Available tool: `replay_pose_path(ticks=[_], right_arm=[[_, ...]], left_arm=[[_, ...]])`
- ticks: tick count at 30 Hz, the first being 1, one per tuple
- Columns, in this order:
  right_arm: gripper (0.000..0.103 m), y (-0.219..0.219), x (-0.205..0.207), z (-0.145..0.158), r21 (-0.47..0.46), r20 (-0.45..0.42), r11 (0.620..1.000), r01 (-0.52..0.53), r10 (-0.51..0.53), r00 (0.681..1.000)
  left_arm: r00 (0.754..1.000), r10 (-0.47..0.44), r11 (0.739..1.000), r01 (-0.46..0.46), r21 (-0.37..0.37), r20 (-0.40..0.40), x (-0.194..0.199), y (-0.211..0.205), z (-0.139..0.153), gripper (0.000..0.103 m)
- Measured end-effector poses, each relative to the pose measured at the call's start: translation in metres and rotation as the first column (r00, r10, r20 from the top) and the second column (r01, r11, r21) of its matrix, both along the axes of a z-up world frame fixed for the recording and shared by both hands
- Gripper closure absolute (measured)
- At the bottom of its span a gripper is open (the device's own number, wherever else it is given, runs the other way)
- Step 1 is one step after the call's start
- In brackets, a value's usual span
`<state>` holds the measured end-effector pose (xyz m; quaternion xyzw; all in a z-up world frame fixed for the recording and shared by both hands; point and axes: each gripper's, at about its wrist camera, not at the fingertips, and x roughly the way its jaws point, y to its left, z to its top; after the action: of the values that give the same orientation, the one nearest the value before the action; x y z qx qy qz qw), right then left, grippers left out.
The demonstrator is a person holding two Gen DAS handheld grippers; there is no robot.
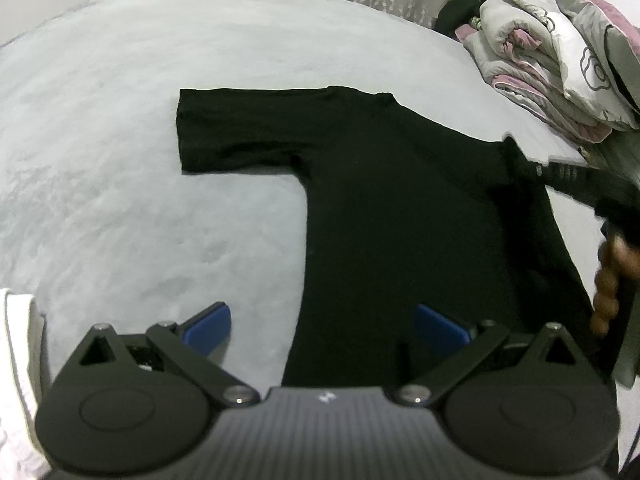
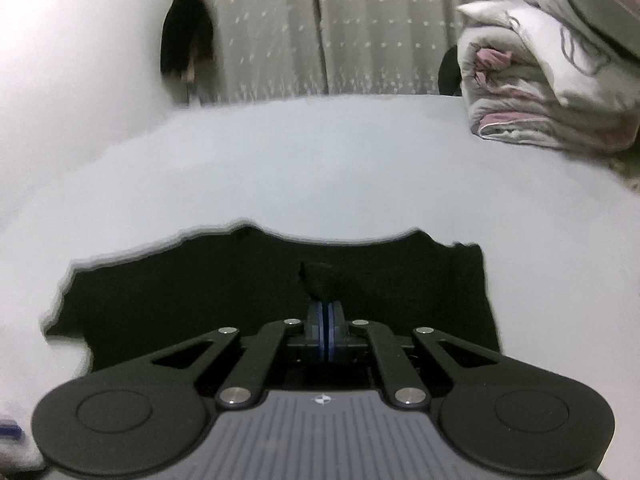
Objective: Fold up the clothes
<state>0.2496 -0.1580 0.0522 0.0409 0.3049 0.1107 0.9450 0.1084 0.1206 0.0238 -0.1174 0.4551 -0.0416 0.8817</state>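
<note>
A black T-shirt (image 1: 400,208) lies flat on the grey bed (image 1: 140,160), one sleeve spread out to the left. My left gripper (image 1: 322,330) is open and empty, low over the shirt's near left edge, blue pads apart. My right gripper (image 2: 325,316) is shut on a pinched fold of the black shirt (image 2: 248,292). In the left wrist view the right gripper (image 1: 536,170) shows at the shirt's right edge, with the holding hand behind it.
A folded grey and pink quilt with pillows (image 1: 552,64) is piled at the bed's far right, also in the right wrist view (image 2: 540,96). A grey star-patterned curtain (image 2: 328,28) hangs behind the bed. White cloth (image 1: 16,380) lies at the near left.
</note>
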Motion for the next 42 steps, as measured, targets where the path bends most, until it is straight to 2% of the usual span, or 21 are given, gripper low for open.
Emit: replay_pose_path(ticks=[2, 5, 10, 14, 18, 20, 21, 22, 25, 28, 31, 34, 37, 42], right_arm=[[0.099, 0.01, 0.014, 0.006, 0.045, -0.009, 0.999, -0.007, 0.007, 1.0], [0.099, 0.035, 0.04, 0.008, 0.065, -0.033, 0.998, -0.025, 0.028, 0.999], [0.099, 0.07, 0.083, -0.013, 0.062, -0.123, 0.998, -0.025, 0.033, 0.992], [0.099, 0.084, 0.099, -0.029, 0.033, -0.161, 0.999, -0.023, 0.028, 0.986], [0.098, 0.086, 0.095, -0.039, 0.013, -0.169, 0.999, -0.036, 0.038, 0.985], [0.095, 0.081, 0.092, -0.038, 0.023, -0.174, 0.999, -0.04, 0.043, 0.984], [0.086, 0.078, 0.09, -0.035, 0.036, -0.181, 0.999, -0.034, 0.04, 0.983], [0.072, 0.071, 0.084, -0.028, 0.06, -0.171, 0.998, -0.035, 0.045, 0.984], [0.052, 0.042, 0.048, 0.001, 0.135, -0.111, 0.989, -0.054, 0.07, 0.991], [0.051, 0.006, -0.006, 0.03, 0.102, -0.082, 0.992, -0.077, 0.086, 0.993], [0.051, -0.033, -0.079, 0.041, 0.031, -0.066, 0.998, -0.061, 0.063, 0.996], [0.051, -0.063, -0.154, 0.028, -0.015, -0.101, 0.999, -0.03, 0.028, 0.994], [0.051, -0.074, -0.224, 0.008, -0.099, -0.153, 0.995, -0.014, -0.001, 0.988], [0.052, -0.105, -0.302, -0.001, -0.02, -0.195, 0.995, 0.101, -0.102, 0.976]], left_arm=[[1.0, 0.005, 1.0, -0.005, -0.002, 0.002, 0.0, 0.002, 0.0, 0.0], [1.0, 0.015, 1.0, -0.015, -0.01, 0.0, 0.001, 0.005, 0.001, 0.0], [0.999, 0.036, 0.999, -0.036, -0.026, -0.006, 0.003, 0.013, 0.002, 0.0], [0.999, 0.045, 0.998, -0.045, -0.037, -0.009, 0.005, 0.017, 0.003, 0.0], [0.999, 0.047, 0.998, -0.047, -0.042, -0.005, 0.005, 0.019, 0.004, 0.0], [0.999, 0.05, 0.998, -0.05, -0.042, -0.003, 0.005, 0.02, 0.004, 0.0], [0.999, 0.052, 0.998, -0.052, -0.041, -0.002, 0.006, 0.021, 0.004, 0.0], [0.999, 0.054, 0.998, -0.054, -0.043, -0.003, 0.006, 0.022, 0.004, 0.0], [0.998, 0.056, 0.997, -0.056, -0.055, -0.008, 0.005, 0.022, 0.005, 0.0], [0.999, 0.046, 0.997, -0.046, -0.064, 0.0, 0.004, 0.021, 0.008, 0.0], [0.999, 0.042, 0.997, -0.042, -0.068, 0.009, 0.002, 0.019, 0.011, 0.0], [0.999, 0.044, 0.996, -0.043, -0.073, 0.011, 0.001, 0.016, 0.012, 0.0], [0.999, 0.038, 0.996, -0.037, -0.076, 0.015, -0.002, 0.015, 0.013, 0.0], [0.999, 0.024, 0.998, -0.023, -0.058, 0.024, -0.006, 0.009, 0.012, 0.0]])
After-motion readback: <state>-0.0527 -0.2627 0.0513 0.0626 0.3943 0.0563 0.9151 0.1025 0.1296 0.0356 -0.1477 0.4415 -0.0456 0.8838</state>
